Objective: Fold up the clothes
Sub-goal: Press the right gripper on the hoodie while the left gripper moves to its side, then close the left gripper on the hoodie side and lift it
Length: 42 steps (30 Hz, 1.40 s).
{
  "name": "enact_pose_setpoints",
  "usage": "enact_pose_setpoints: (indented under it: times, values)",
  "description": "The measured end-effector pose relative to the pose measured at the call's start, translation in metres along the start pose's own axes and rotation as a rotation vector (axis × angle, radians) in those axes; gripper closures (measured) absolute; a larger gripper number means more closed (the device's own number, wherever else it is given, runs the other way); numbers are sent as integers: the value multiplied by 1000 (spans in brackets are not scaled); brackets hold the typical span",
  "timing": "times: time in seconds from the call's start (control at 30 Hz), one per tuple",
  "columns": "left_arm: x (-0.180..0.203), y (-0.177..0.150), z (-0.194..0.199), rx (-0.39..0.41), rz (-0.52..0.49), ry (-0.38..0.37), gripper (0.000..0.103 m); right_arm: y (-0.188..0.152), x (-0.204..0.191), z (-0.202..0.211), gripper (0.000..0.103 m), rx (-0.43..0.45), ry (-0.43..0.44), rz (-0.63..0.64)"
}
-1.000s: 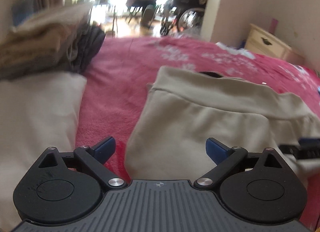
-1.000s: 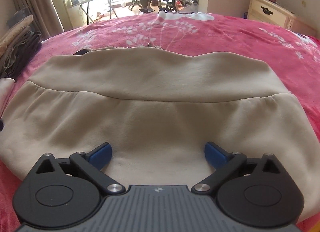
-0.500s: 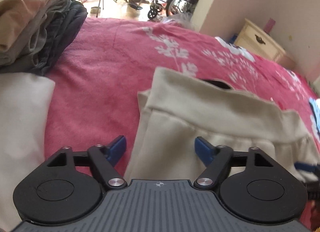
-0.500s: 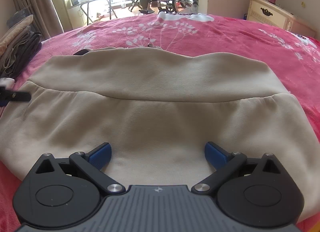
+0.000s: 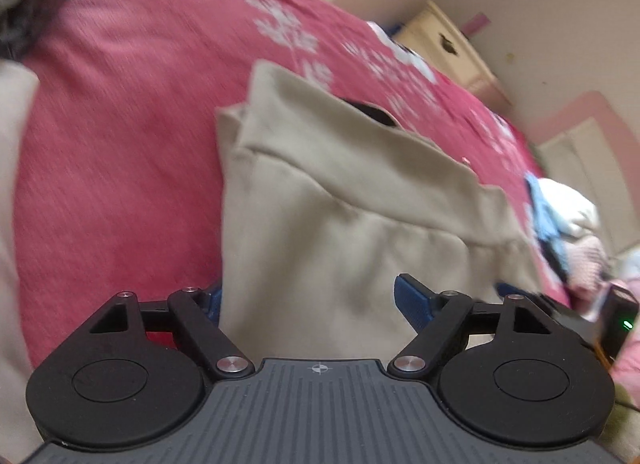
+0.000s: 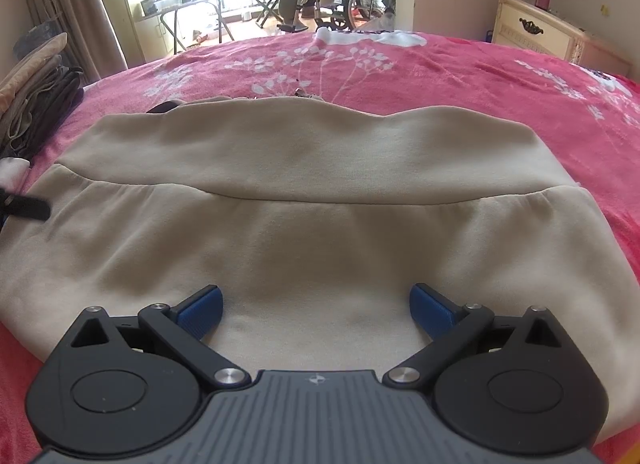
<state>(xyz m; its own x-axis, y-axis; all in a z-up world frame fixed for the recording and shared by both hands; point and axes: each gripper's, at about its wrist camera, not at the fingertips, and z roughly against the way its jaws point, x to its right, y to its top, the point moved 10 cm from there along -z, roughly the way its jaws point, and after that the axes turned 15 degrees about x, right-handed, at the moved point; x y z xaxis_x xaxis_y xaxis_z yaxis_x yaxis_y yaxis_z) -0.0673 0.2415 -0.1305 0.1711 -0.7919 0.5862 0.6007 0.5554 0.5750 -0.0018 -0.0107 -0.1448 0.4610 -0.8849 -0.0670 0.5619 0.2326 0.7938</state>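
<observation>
Beige fleece sweatpants (image 6: 320, 224) lie flat on the pink floral bedspread (image 6: 440, 72). Left gripper (image 5: 308, 300) straddles their side edge, jaws opening; right gripper (image 6: 316, 308) hovers spread, empty. Grabbing one layer could botch the fold.

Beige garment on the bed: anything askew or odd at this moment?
A small dark piece pokes out from under the far left corner of the beige garment; what it is I cannot tell. Otherwise it lies flat on the pink blanket.

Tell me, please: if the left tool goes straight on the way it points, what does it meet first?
Most likely the beige garment: its side edge already lies between the opening jaws of the left tool. Depth is unclear in this blurred view.
</observation>
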Motion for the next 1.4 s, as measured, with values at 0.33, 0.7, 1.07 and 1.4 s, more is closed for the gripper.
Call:
enact_pose_setpoints:
  times: [0.33,0.7,1.07,1.4]
  values:
    - [7,4,-17,81,-62,103,49,0,0,0,0,10,1,-1]
    - [14,2,-15,39,-39,143,83,0,0,0,0,21,2,-3]
    - [92,36,20,102,7,129,89,-2,-1,1,0,54,-14,11]
    - [196,53,-6,57,-39,93,91,-4,0,3,0,129,-5,18]
